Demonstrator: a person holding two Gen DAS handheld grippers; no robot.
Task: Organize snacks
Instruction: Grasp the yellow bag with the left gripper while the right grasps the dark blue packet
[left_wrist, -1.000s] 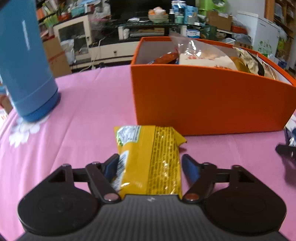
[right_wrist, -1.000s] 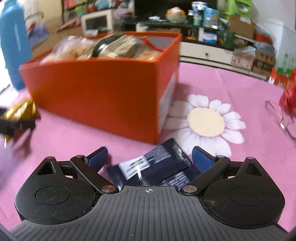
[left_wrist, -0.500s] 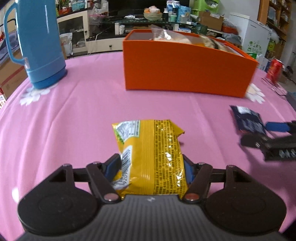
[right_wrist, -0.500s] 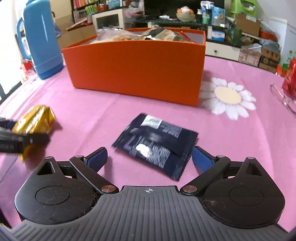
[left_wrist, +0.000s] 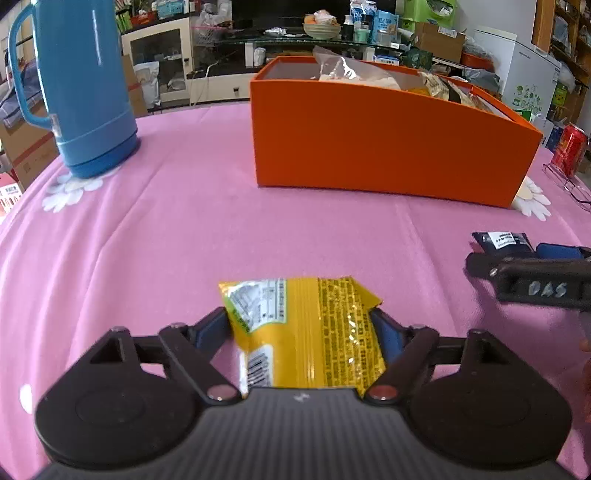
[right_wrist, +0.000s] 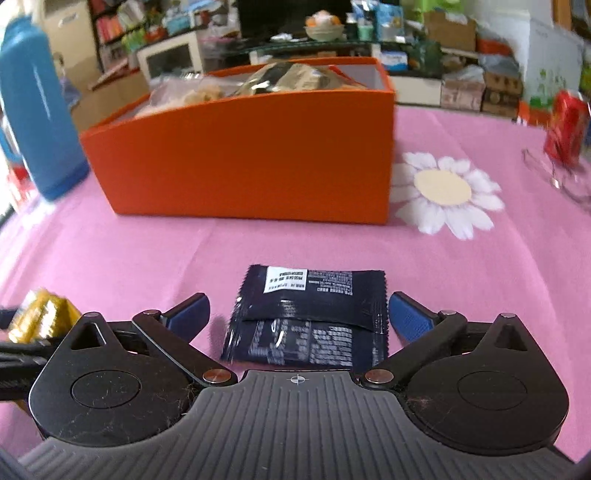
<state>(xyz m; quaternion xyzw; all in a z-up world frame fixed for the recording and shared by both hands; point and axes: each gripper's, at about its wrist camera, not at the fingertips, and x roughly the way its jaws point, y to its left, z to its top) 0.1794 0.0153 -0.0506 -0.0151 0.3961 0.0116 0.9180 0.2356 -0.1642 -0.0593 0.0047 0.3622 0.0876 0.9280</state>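
Observation:
My left gripper (left_wrist: 301, 325) is shut on a yellow snack packet (left_wrist: 306, 336) and holds it over the pink tablecloth. My right gripper (right_wrist: 299, 310) is open around a dark blue snack packet (right_wrist: 314, 317) that lies flat on the cloth between its fingers, not touching them. An orange box (left_wrist: 388, 147) with several snack bags in it stands at the far side of the table; it also shows in the right wrist view (right_wrist: 251, 158). The right gripper and dark packet (left_wrist: 502, 242) show at the right of the left wrist view. The yellow packet (right_wrist: 42, 319) shows at the left of the right wrist view.
A blue thermos jug (left_wrist: 77, 85) stands at the far left of the table. A red can (left_wrist: 569, 147) and a pair of glasses (left_wrist: 570, 184) lie at the far right. White daisy prints (right_wrist: 443, 192) mark the cloth beside the box.
Both grippers have drawn back from the orange box. The left jaws have closed onto the yellow packet. The dark packet now lies square between the right gripper's open fingers.

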